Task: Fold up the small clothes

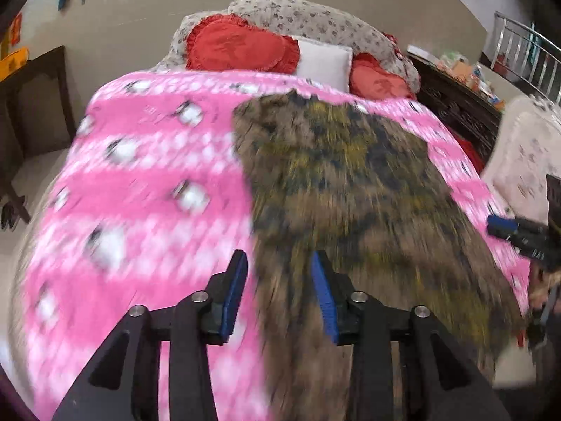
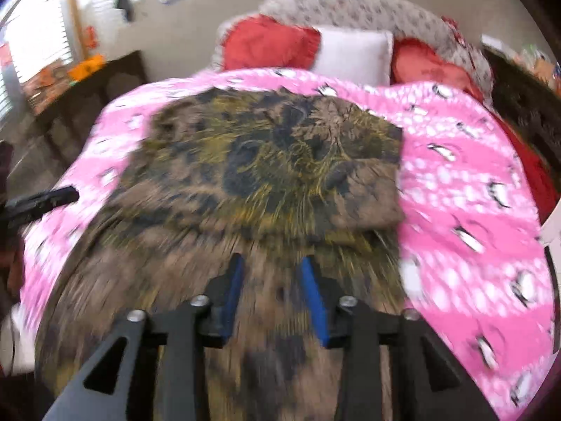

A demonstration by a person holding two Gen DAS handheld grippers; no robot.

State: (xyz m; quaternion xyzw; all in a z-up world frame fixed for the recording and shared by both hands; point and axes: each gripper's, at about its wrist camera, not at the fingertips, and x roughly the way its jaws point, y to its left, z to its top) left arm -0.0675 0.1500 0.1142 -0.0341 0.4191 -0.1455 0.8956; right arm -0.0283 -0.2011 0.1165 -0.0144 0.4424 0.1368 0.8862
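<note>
A brown, yellow and black patterned garment [image 1: 350,189] lies spread on the pink penguin-print bedspread [image 1: 147,182]. In the right wrist view the garment [image 2: 266,161] shows its far part folded over onto itself. My left gripper [image 1: 278,263] is open and empty, above the garment's left edge. My right gripper [image 2: 271,266] is open and empty, above the near part of the garment. The right gripper also shows at the right edge of the left wrist view [image 1: 519,235], and the left gripper at the left edge of the right wrist view [image 2: 42,200]. Both views are motion-blurred.
Red heart-shaped cushions [image 1: 238,47] and a white pillow [image 1: 324,61] lean on the floral headboard [image 1: 308,17]. Dark wooden nightstands stand left [image 1: 38,98] and right [image 1: 455,98] of the bed. A metal railing [image 1: 522,52] is at far right.
</note>
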